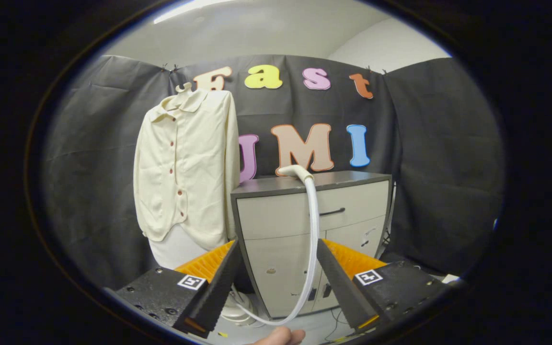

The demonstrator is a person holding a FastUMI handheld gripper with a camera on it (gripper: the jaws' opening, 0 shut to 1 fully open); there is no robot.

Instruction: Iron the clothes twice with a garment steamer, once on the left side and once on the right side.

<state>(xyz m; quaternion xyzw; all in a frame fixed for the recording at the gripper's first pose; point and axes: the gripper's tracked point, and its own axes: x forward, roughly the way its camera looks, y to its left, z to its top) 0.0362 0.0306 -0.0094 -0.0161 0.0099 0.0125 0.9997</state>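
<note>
The garment steamer head [291, 171] is lying on the top of the cabinet [348, 178], near the middle of that top's front edge; its hose [312, 230] is hanging over the edge, running down the cabinet front and curving left toward a pale base [237, 314] on the floor. The head is likely rigid and light enough for a single grip, though smooth plastic may be slipping under the pads; the hose is flexible and will be dragging on any lift, so the grip is best taken on the handle section just behind the bend, not on the hose. The shirt [187, 167] is hanging on a hanger beside the cabinet's left edge, buttoned, soft and free to swing; light contact is advisable. The gripper [276, 282] is standing well short of the cabinet; its fingers are spread apart and holding nothing, with the hose showing between them. Part of a hand [281, 337] is showing below the fingers.
</note>
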